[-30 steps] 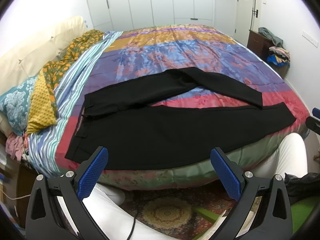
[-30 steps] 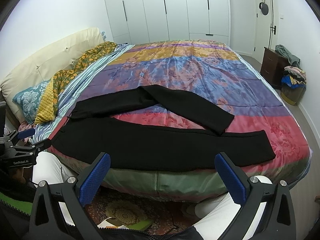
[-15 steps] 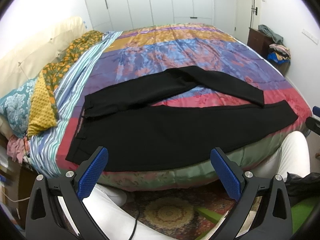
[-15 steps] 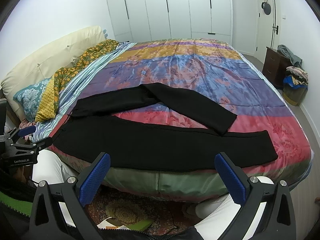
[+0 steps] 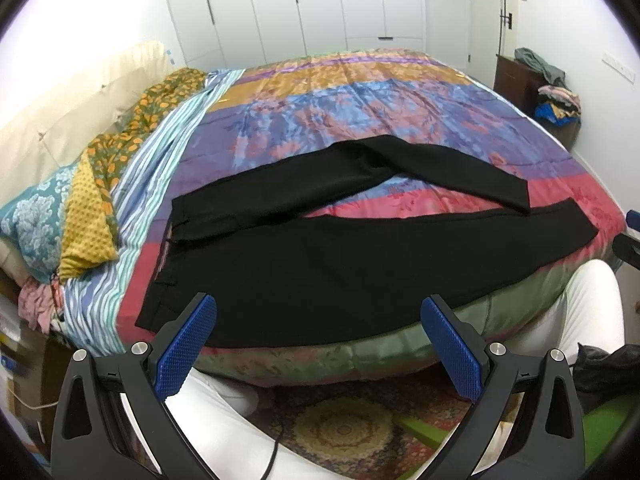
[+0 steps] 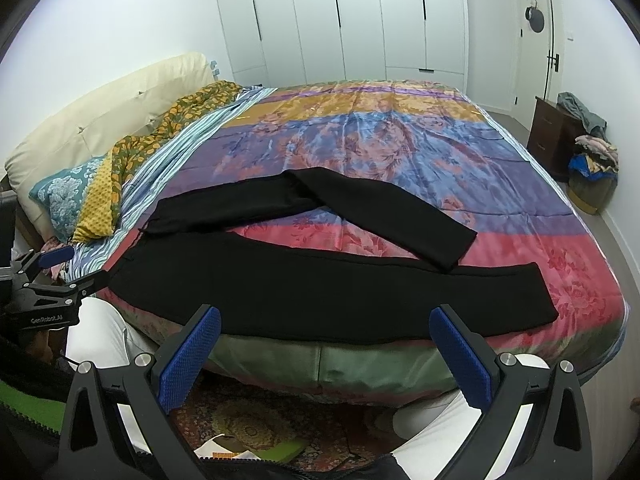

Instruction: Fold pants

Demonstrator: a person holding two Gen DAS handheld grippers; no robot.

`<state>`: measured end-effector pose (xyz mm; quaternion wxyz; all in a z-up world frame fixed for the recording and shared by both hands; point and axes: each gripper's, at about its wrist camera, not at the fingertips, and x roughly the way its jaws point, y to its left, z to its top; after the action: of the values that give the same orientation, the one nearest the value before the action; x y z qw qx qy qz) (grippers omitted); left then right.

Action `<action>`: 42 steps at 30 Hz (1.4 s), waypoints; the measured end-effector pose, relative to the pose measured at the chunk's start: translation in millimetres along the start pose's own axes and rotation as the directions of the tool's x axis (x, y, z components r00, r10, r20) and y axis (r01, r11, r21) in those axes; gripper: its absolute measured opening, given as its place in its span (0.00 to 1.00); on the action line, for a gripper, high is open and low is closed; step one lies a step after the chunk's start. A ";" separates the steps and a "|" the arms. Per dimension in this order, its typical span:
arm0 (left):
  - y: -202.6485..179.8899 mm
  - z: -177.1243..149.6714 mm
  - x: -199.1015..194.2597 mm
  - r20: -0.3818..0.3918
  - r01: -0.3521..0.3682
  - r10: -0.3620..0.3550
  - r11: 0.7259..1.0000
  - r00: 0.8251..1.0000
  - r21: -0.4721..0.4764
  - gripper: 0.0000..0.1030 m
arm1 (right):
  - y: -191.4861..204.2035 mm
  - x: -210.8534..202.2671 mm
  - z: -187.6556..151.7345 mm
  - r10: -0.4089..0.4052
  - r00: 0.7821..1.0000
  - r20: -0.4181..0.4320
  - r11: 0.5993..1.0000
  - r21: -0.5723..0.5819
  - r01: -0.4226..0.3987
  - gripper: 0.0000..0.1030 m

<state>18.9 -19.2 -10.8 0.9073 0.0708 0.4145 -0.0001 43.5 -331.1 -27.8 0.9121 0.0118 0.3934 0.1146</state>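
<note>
On a bed (image 6: pixel 400 128) covered in a multicoloured floral quilt, black pants (image 6: pixel 320 288) lie spread along the near edge, waistband to the left. One leg runs straight across to the right; the other is bent, its lower part crossing back toward the near right. Both tools hover off the near side of the bed, clear of the fabric: the left tool (image 5: pixel 316 344) released, blue pads wide apart, and the right tool (image 6: pixel 324 356) likewise released and holding nothing. Patterned pillows (image 6: pixel 80 196) sit at far left.
</note>
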 end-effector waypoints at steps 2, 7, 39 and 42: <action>-0.2 2.1 0.7 0.019 -0.010 0.010 1.000 1.000 0.018 0.99 | -0.1 1.2 -0.4 0.005 1.000 -0.004 1.000 0.003 -0.005 1.00; -6.2 29.2 20.2 0.159 -0.096 0.079 0.990 0.984 0.102 0.99 | -5.3 21.8 7.4 -0.007 0.999 0.042 1.000 -0.027 0.008 1.00; -23.1 18.5 112.7 -0.085 -0.064 0.066 0.998 0.994 0.025 0.99 | -291.1 275.1 313.3 -0.519 0.853 -0.058 0.855 -0.016 0.519 0.79; -9.6 8.5 122.6 -0.116 -0.072 0.070 0.997 0.991 -0.013 0.99 | -283.8 279.0 291.6 -0.405 0.913 -0.054 0.907 0.102 0.409 0.79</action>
<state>105.2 -22.6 -98.8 0.8819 0.0777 0.4633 0.0399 495.5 -526.5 -57.7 0.9076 -0.0215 0.4073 -0.0998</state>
